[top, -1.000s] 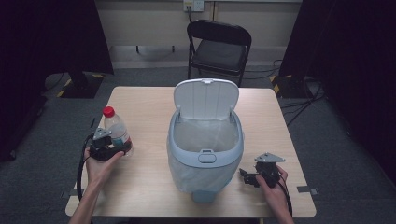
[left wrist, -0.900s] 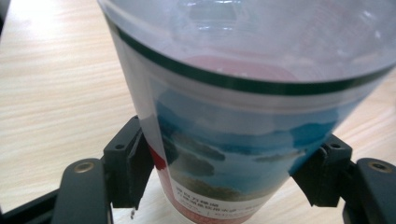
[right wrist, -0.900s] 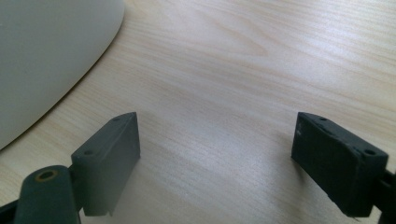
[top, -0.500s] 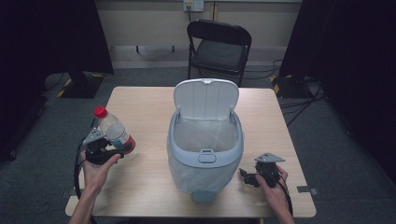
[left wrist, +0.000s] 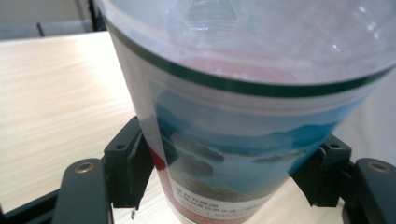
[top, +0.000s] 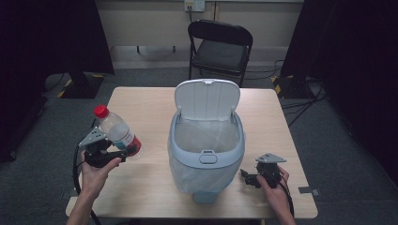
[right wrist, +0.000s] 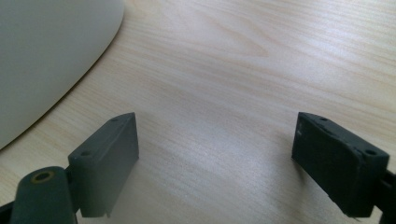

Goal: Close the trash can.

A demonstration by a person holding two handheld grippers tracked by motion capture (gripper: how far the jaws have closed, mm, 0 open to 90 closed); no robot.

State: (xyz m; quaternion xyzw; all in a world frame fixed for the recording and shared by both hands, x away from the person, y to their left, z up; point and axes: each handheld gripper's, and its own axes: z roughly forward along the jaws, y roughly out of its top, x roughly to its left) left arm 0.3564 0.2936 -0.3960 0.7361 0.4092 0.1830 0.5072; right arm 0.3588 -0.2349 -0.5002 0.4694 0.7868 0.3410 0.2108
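Black right gripper [top: 248, 178] rests near-right on the table [top: 150, 105], jaws spread, idle. Left gripper [top: 123, 153] pinches the bottle [top: 117, 130] low on its body, lifted, cap tilted far-left. Open bin [top: 206, 140] lies to its right.

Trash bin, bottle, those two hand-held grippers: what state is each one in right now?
Trash bin: lid flipped up, lined with a bag, standing on the table.
Water bottle: red cap on, tilted, lifted off the table.
Left gripper: shut on the water bottle's lower part.
Right gripper: open, holding nothing, low by the table beside the bin.
Folding chair: unfolded, nobody sitting in it.
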